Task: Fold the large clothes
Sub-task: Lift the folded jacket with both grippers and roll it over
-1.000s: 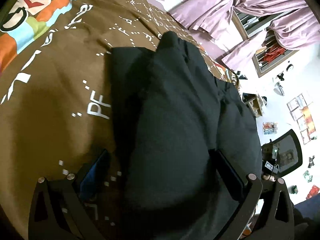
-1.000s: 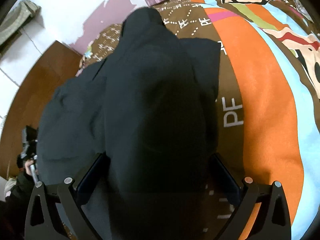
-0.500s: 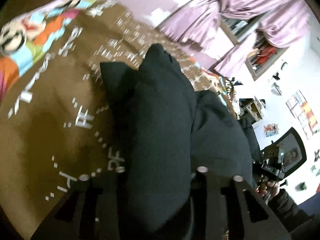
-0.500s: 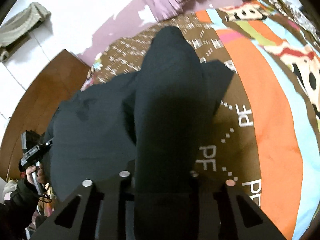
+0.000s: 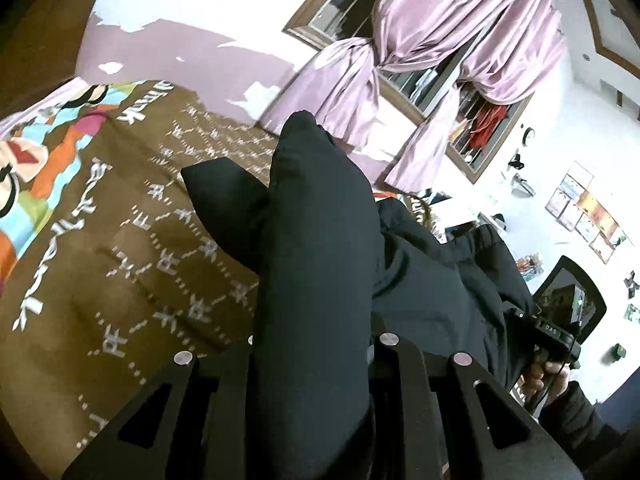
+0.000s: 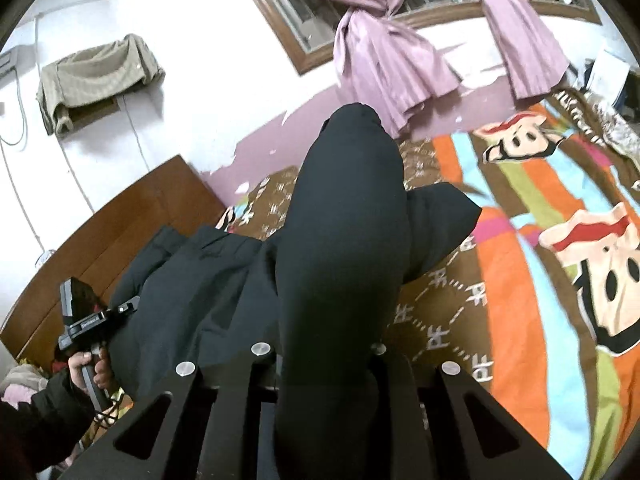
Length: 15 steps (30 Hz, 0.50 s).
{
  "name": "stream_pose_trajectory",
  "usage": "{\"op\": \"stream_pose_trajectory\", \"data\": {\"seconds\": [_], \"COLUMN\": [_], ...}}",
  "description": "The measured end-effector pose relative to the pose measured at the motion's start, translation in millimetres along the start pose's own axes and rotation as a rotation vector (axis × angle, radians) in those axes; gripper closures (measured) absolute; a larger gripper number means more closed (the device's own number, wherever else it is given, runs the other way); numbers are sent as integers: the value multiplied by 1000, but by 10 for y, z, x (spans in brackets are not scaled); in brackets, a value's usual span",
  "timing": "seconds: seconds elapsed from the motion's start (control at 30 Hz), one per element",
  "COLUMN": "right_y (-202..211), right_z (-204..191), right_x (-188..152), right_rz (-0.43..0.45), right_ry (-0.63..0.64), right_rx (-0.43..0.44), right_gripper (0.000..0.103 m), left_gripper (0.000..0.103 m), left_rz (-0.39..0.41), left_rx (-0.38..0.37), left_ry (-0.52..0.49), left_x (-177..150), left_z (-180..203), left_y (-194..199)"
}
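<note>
Two grippers, mine: left gripper (image 5: 312,364) and right gripper (image 6: 320,360) each clamp the black padded jacket (image 5: 320,264) above the patterned bedspread (image 5: 120,264). I lift evenly, edges aligned.

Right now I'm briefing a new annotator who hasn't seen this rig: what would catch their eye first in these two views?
First, the black garment, a bulky fold rising up the middle of each view, clamped by the left gripper and the right gripper. Next, the cartoon-print bedspread beneath it, orange, blue and brown. Behind, knotted pink curtains hang over a wood-framed window.
</note>
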State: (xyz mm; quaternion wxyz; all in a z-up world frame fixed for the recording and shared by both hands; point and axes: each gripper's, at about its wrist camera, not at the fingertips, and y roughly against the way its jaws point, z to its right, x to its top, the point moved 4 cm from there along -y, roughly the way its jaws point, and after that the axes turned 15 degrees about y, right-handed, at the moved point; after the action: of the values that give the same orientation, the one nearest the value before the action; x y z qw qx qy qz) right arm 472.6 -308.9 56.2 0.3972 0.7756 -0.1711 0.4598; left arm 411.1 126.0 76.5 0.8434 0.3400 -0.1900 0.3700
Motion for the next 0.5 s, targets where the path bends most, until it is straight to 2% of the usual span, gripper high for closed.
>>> {"op": "stream_pose_trajectory", "data": {"seconds": [0.2,0.3,0.37,0.5], "right_y": [86,10,-74,-90], "right_z": [212,378,511,689], "right_x": [-102,-263,-429,-640], "right_rz": [-13,-57,-106,-135], "right_ry": [-19,-39,-52,-92], "right_rx": [-75,-113,-148,-177], "right_gripper": [89,89,89,84], "left_gripper": [86,86,86,85], "left_rz": [-38,-88,-108,-117], "left_rx": [-2,20,62,98], "left_ry": [-25,12,8,23], "left_x": [-87,-281,-407,-504], "left_z": [116,-26,-129,-339], "left_y": [-288,-589,-775,-895]}}
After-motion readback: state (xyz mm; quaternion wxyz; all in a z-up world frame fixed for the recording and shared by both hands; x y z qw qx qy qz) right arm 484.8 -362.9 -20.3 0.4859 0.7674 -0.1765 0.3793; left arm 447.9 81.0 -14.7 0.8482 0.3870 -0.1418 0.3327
